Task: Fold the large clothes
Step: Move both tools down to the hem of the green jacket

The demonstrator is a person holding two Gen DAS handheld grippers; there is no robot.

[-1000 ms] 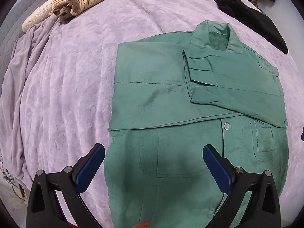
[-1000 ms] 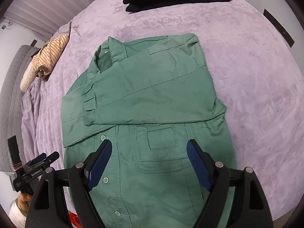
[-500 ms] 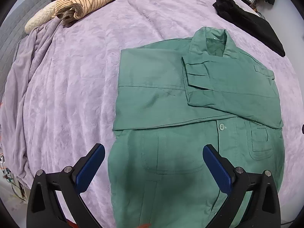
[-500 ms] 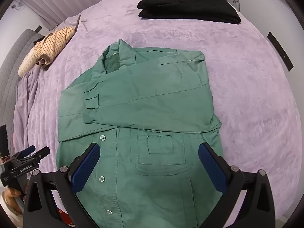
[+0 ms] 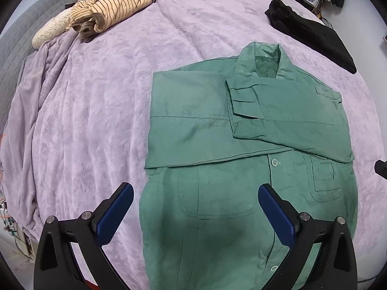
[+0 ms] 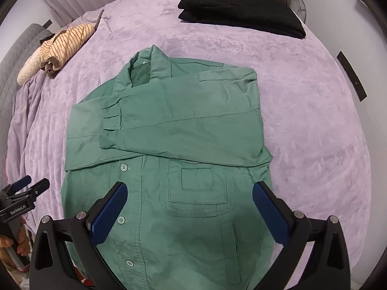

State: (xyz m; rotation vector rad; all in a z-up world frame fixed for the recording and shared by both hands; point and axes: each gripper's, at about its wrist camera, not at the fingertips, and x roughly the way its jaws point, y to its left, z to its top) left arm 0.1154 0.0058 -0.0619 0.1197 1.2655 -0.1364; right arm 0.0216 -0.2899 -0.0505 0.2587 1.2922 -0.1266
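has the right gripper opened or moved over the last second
Yes. The right gripper has opened wider and drawn back toward the hem of the green shirt; the black garment now sits lower in its view, with more bedspread visible.

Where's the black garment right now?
The black garment lies folded at the far right of the purple bed, beyond the green shirt's collar, apart from it.
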